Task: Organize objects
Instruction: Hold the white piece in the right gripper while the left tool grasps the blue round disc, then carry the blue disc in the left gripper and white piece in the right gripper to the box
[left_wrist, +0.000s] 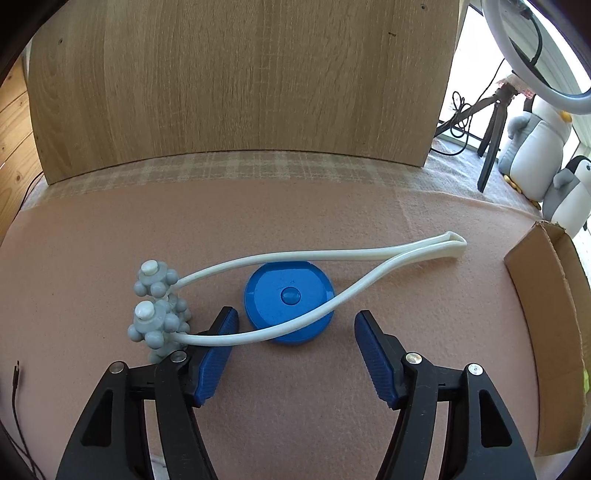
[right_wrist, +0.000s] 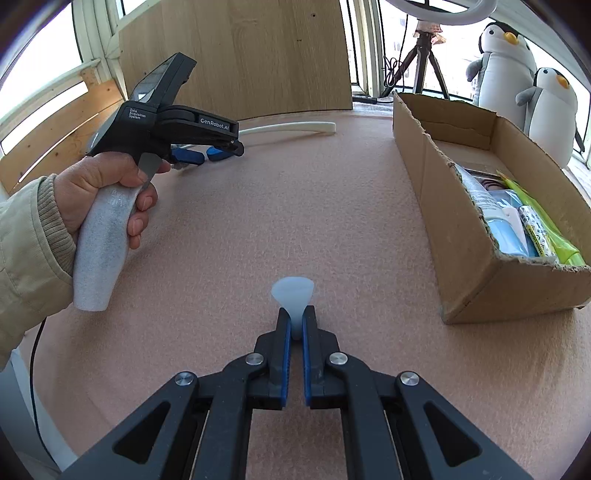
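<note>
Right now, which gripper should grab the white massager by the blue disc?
Left. The left gripper stands open right at the massager and blue disc; the right gripper is shut on a small white piece.

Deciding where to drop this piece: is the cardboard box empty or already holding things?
Partly filled. The cardboard box holds packets and a tube at its near end; its far end shows bare bottom.
</note>
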